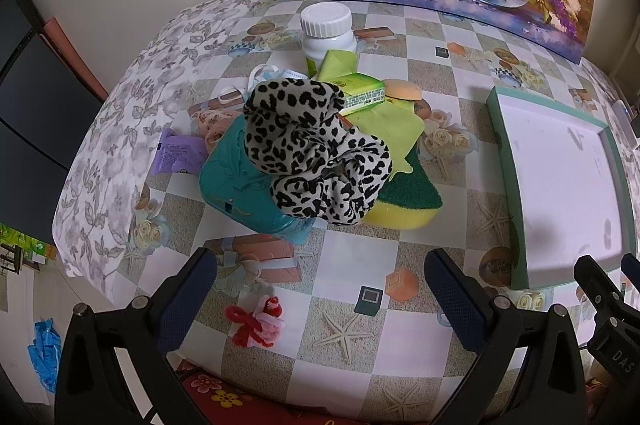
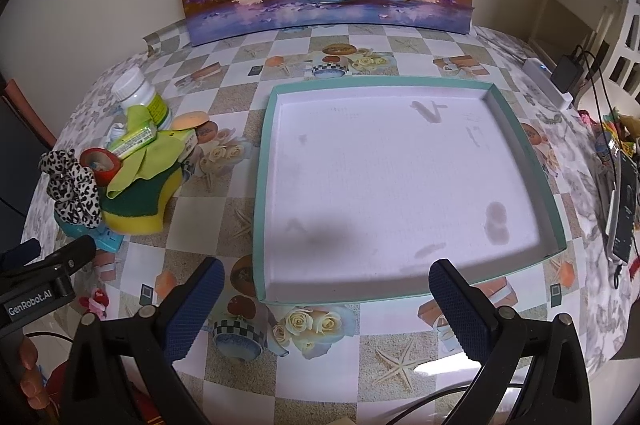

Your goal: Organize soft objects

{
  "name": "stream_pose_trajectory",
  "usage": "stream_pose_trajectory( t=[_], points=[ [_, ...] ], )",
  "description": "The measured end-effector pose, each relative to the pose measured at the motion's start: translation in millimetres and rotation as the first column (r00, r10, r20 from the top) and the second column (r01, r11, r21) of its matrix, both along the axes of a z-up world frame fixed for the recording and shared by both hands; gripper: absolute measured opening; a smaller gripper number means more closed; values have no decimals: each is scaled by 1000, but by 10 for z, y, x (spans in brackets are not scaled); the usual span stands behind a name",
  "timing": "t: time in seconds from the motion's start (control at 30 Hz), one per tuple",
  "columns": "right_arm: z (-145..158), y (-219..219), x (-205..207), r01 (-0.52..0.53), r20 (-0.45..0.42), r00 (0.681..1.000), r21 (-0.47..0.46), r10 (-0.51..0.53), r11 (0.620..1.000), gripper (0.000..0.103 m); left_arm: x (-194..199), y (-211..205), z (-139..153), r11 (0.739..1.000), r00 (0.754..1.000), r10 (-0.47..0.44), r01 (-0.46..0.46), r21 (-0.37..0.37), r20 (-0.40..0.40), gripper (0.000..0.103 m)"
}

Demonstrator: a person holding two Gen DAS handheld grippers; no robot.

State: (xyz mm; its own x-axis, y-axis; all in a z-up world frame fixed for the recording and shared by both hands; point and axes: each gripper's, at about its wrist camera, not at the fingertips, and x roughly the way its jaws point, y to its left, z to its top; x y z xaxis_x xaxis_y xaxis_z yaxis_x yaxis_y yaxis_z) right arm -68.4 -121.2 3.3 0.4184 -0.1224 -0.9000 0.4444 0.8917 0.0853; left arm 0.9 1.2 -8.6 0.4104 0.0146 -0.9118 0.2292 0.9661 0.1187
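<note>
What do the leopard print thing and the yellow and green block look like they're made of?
Leopard-print piece: soft knit or fleece fabric, matte, judging by its bunched, drooping folds. Yellow-green block: foam sponge with a coarse dark green scouring layer; its surfaces look porous and dull.

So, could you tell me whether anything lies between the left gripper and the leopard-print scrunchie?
Nothing visible blocks it. The left gripper is open, facing the leopard-print scrunchie, which sits on top of the pile over a teal case. Only bare tablecloth lies between; the red and pink pipe-cleaner bow lies low near the left finger.
</note>
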Motion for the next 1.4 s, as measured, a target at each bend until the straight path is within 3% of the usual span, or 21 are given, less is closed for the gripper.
stream_pose_trajectory(
  t=[0.57, 0.67, 0.87, 1.07, 1.3, 1.4],
  points=[
    [-13, 13, 7, -5, -2, 1000, 0, 5, 1000, 103, -3, 32, -22, 1000, 1000, 4, -4, -11, -10, 103],
    [-7, 18, 13, -9, 2, 1000, 0, 9, 1000, 103, 31, 101, -6, 999, 999, 5, -7, -50, -40, 103],
    [49, 129, 76, -55, 30, 998, -17, 56, 998, 103, 125, 419, 48, 999, 999, 28, -28, -30, -22, 103],
    [41, 267, 150, -105, 50, 993, 36, 103, 994, 103, 161, 755, -224, 997, 992, 65, -70, -41, -107, 102],
    [23, 420, 238, -144, 60, 988, 57, 140, 988, 103, 74, 840, -397, 996, 985, 38, -51, -74, -167, 101],
    [4, 469, 267, -152, 54, 987, 59, 149, 987, 103, -5, 812, -463, 996, 981, 17, -33, -81, -195, 90]
  ],
)
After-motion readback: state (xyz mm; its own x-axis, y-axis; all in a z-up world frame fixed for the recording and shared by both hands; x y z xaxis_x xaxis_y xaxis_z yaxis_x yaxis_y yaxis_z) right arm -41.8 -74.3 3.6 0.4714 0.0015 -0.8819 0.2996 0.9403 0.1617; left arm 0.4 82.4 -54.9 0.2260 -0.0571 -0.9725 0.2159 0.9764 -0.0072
